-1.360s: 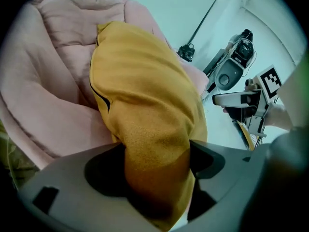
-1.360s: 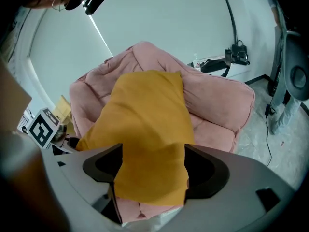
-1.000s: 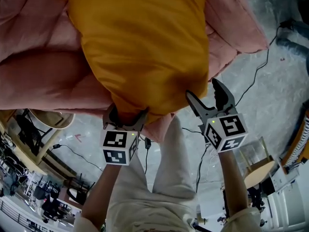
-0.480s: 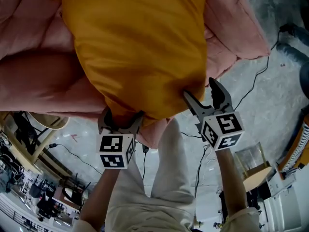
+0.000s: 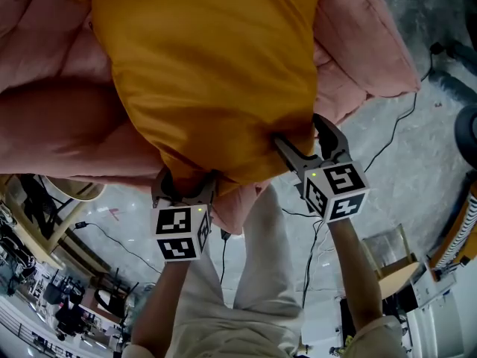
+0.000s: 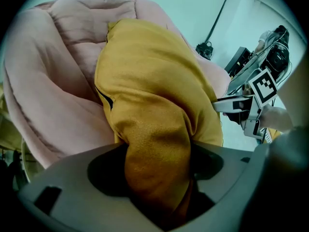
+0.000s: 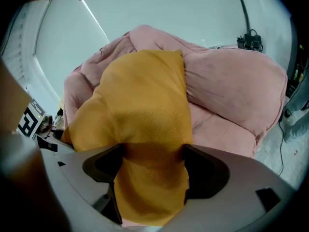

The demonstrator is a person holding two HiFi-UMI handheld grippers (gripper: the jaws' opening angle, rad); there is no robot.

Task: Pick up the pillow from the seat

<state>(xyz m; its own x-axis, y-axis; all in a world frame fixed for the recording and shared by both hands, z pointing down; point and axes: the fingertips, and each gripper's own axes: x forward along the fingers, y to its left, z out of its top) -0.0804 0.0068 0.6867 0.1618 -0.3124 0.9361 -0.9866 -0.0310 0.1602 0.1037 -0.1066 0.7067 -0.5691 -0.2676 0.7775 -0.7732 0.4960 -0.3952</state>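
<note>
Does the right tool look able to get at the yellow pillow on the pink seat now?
Probably yes: the right tool has the near edge of the pillow between its open jaws, and nothing stands in the way.

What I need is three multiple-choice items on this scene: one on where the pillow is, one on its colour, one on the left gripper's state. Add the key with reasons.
1. The pillow lies: A on the pink seat; B on the floor; C on a table.
2. The pillow is: A blue; B mustard yellow; C white.
3. The left gripper is: A open and empty; B shut on a cable; C shut on the pillow.
Key: 1 A, pink padding shows under and around it; 2 B, its cover is mustard in every view; 3 C, the jaws, which have just been closing, pinch a fold of it.
</note>
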